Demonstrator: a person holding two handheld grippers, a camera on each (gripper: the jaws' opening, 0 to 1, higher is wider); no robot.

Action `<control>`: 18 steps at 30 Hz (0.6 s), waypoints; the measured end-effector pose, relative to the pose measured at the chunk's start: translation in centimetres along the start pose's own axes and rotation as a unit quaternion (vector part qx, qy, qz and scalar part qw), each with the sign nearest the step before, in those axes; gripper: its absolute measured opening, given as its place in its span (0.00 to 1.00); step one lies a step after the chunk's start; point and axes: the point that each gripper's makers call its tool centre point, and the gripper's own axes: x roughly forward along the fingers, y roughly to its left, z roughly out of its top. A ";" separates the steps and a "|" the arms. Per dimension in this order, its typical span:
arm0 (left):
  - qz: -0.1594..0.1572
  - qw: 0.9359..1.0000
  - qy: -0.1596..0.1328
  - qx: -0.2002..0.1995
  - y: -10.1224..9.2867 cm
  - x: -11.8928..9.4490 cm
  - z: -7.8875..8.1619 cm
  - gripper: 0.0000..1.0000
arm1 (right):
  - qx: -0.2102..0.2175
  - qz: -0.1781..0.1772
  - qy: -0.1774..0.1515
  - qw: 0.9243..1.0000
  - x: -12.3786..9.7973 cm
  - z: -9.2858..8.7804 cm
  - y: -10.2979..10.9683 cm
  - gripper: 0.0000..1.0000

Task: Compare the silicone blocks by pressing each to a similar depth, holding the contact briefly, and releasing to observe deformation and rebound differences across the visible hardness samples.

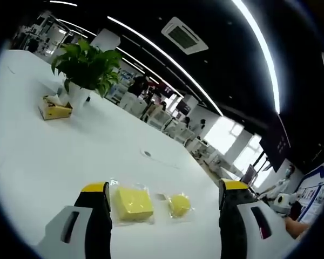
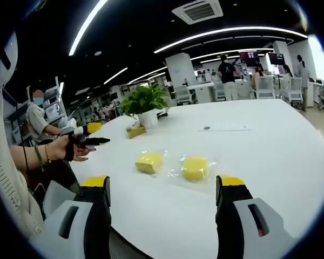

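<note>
While both tools hang wide apart above the white table (image 2: 270, 140), nothing is pressed yet. The right tool (image 2: 163, 186) faces two yellow silicone blocks, each lying in clear wrap: a squarish block (image 2: 149, 161) and a rounder block (image 2: 195, 168) just beside it. The left tool (image 1: 164, 195) frames the same pair from the far side. I'd judge a good press needs the tool squarely over one block, sinking equally each time. A potted plant (image 2: 143, 106) stands well beyond.

Both views low over the white table (image 1: 54, 156), facing the two yellow blocks (image 2: 149, 161) from different sides
</note>
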 end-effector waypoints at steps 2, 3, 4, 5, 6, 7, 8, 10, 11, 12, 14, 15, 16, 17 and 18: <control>0.000 1.000 0.002 -0.002 1.1 1.2 -0.1 0.80 | 0.001 0.002 0.001 1.000 0.6 0.1 0.0 0.74; 0.002 1.000 0.005 -0.008 1.5 1.6 -0.3 0.80 | 0.001 0.004 0.002 1.000 0.8 0.2 0.0 0.74; 0.003 1.000 0.009 -0.014 1.9 2.0 -0.5 0.80 | 0.002 0.006 0.003 1.000 1.1 0.2 0.0 0.74; 0.002 1.000 0.011 -0.016 2.3 2.4 -0.6 0.80 | 0.002 0.007 0.004 1.000 1.3 0.3 0.0 0.74; 0.003 1.000 0.014 -0.019 2.7 2.8 -0.8 0.80 | 0.001 0.009 0.005 1.000 1.6 0.3 0.0 0.74; 0.005 1.000 0.019 -0.023 3.3 3.4 -1.1 0.80 | 0.001 0.010 0.007 1.000 1.7 0.3 0.0 0.74; 0.006 0.999 0.024 -0.027 3.8 3.9 -1.4 0.80 | 0.002 0.011 0.011 1.000 2.0 0.2 -0.1 0.74; 0.005 0.999 0.027 -0.035 4.8 4.8 -1.8 0.79 | 0.001 0.011 0.018 1.000 2.4 -0.1 -0.3 0.74; 0.007 0.999 0.028 -0.040 5.2 5.2 -1.9 0.79 | 0.000 0.009 0.020 1.000 2.5 -0.2 -0.5 0.74; 0.005 0.998 0.031 -0.047 5.6 5.6 -2.1 0.78 | 0.000 0.009 0.023 1.000 2.6 -0.3 -0.6 0.75; 0.004 0.997 0.030 -0.067 6.6 6.5 -2.4 0.76 | -0.001 0.008 0.033 0.999 2.8 -0.6 -1.0 0.74; 0.005 0.996 0.034 -0.076 7.3 7.1 -2.7 0.75 | -0.001 0.006 0.034 0.999 2.9 -0.6 -1.3 0.74; 0.006 0.996 0.036 -0.079 7.6 7.5 -2.8 0.74 | -0.001 0.005 0.035 0.999 2.9 -0.5 -1.4 0.74; 0.009 0.996 0.039 -0.083 8.3 8.1 -3.2 0.74 | 0.000 0.003 0.036 0.999 2.9 -0.5 -1.7 0.74; 0.011 0.995 0.043 -0.086 8.7 8.5 -3.4 0.73 | 0.002 0.002 0.037 0.999 3.0 -0.5 -1.9 0.74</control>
